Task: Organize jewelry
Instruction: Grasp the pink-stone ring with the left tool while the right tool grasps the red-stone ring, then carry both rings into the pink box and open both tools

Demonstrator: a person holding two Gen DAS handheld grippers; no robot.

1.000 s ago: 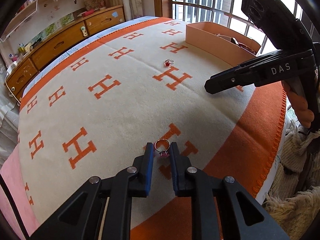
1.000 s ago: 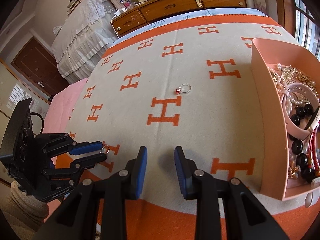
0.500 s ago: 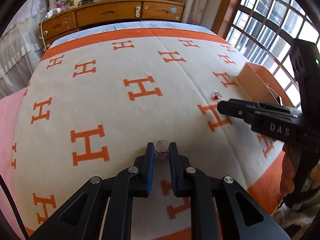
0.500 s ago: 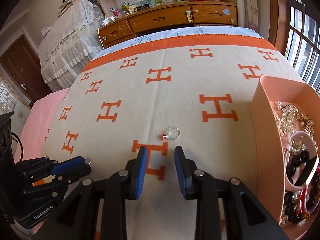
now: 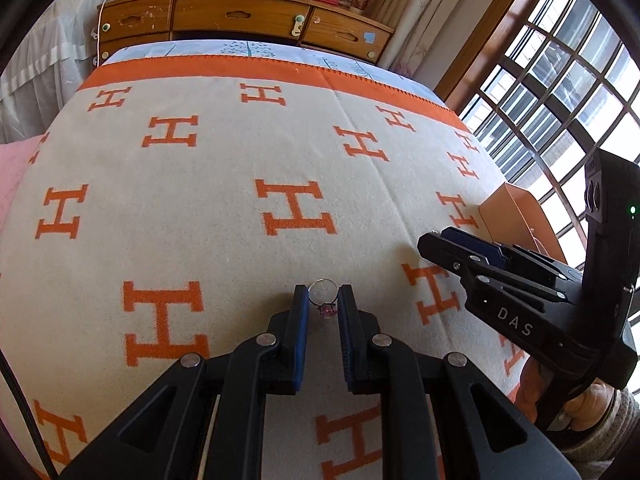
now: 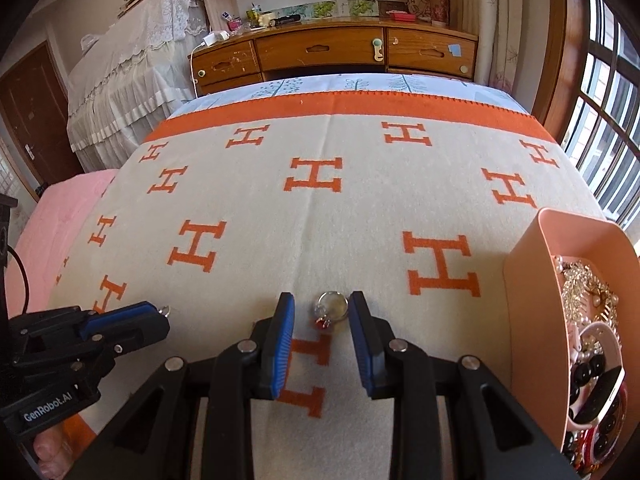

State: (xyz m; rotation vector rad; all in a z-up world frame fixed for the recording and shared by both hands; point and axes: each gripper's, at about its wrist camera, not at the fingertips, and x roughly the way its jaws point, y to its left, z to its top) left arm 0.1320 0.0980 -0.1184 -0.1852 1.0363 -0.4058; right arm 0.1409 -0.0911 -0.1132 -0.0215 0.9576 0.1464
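My left gripper (image 5: 323,295) is shut on a silver ring with a pink stone (image 5: 324,301), held above the blanket; it also shows in the right wrist view (image 6: 154,318) with the ring (image 6: 165,311) at its tip. My right gripper (image 6: 321,304) is open, its fingers on either side of a silver ring with a red stone (image 6: 330,308) that lies on the blanket. In the left wrist view the right gripper (image 5: 434,242) stands at the right. A pink jewelry box (image 6: 528,280) holding beads, bracelets and chains sits to the right.
A beige blanket with orange H marks (image 6: 316,216) covers the bed. A wooden drawer unit (image 6: 336,54) stands beyond the far edge. Barred windows (image 5: 560,80) are at the right, a lace-covered piece of furniture (image 6: 132,80) at the left.
Both grippers swung to face the drawers. The right gripper moved forward until the red-stone ring lay between its open fingers. The left gripper kept hold of its ring.
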